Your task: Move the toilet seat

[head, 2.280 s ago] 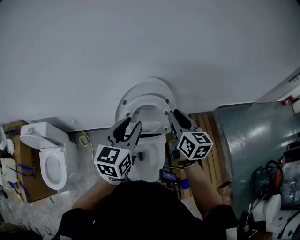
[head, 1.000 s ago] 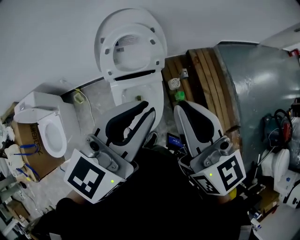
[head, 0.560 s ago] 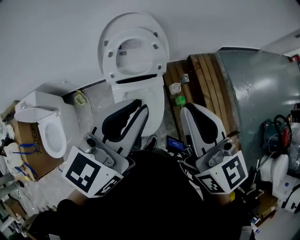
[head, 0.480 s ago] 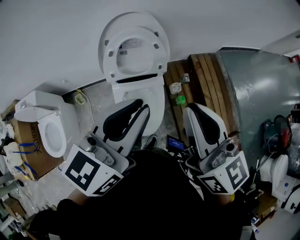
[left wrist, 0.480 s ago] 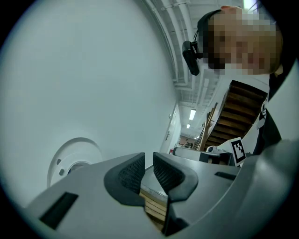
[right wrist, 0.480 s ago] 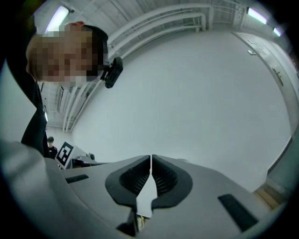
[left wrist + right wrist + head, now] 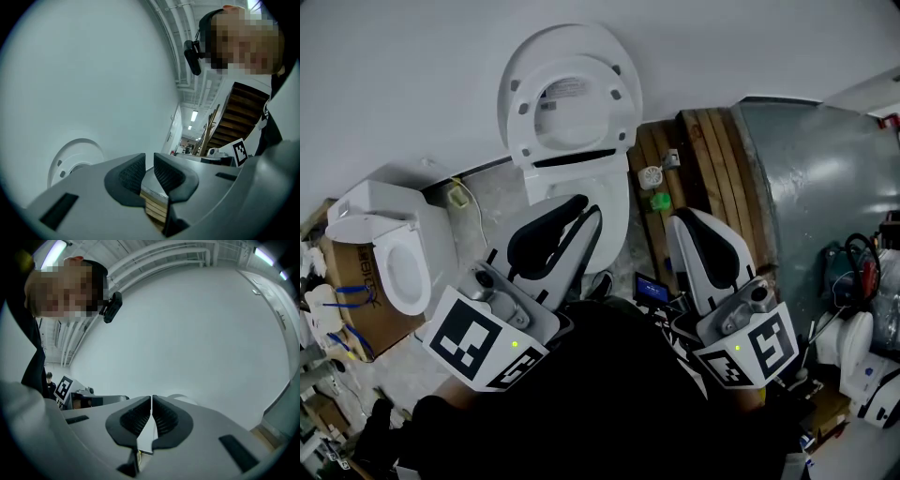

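Now | second toilet (image 7: 394,267): far left, on floor | toilet seat (image 7: 521,127): upright against lid at wall; apart from both grippers | left gripper (image 7: 589,208): fingers clenched, empty; over bowl | right gripper (image 7: 680,218): fingers clenched, empty; near planks (image 7: 703,150)

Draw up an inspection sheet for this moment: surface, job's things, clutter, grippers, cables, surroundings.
Surface: grey floor.
Job's things: toilet seat raised upright with the lid against the wall, above the bowl.
Clutter: second toilet, cardboard box, wooden planks, small green item.
Grippers: left gripper and right gripper both shut, empty, short of the seat.
Cables: yellow cable by the wall; red and black cables at right.
Surroundings: white wall.
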{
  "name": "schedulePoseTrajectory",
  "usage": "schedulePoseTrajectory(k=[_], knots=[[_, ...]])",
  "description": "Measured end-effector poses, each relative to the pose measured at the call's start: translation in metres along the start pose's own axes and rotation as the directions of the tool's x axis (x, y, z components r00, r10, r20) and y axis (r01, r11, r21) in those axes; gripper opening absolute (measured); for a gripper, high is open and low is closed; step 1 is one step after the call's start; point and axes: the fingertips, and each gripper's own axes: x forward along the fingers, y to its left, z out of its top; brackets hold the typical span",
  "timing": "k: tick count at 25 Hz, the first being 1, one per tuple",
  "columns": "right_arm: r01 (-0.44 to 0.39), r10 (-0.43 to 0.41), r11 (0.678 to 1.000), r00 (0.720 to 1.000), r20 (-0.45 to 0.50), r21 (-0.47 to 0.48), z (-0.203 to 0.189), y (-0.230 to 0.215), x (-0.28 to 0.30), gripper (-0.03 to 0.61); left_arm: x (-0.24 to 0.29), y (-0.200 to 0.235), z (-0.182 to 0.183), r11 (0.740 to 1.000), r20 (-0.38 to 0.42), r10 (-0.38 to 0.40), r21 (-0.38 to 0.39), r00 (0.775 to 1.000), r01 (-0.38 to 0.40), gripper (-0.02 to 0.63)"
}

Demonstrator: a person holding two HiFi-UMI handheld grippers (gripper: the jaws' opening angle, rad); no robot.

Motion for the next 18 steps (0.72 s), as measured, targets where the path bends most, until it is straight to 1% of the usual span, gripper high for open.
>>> schedulePoseTrajectory(k=[4, 9, 18], knots=[[0.004, -0.004, 1.0, 1.0, -0.003, 0.01, 0.0, -0.002, 0.004, 0.037, 0.002, 0.004, 0.002, 1.0, -0.002, -0.004, -0.002, 1.0, 0.004, 0.064], [0.016, -0.015, 0.999, 1.0, -0.015, 0.027, -0.004, -0.005, 0.01, 0.037, 0.003, 0.012, -0.001, 1.0, -0.011, -0.009, -0.029, 1.0, 0.009, 0.064], [0.014, -0.013, 0.999, 1.0, -0.024, 0.031, -0.007, -0.003, 0.02, 0.037, 0.002, 0.021, 0.001, 1.0, -0.015, -0.011, -0.027, 1.0, 0.01, 0.064]])
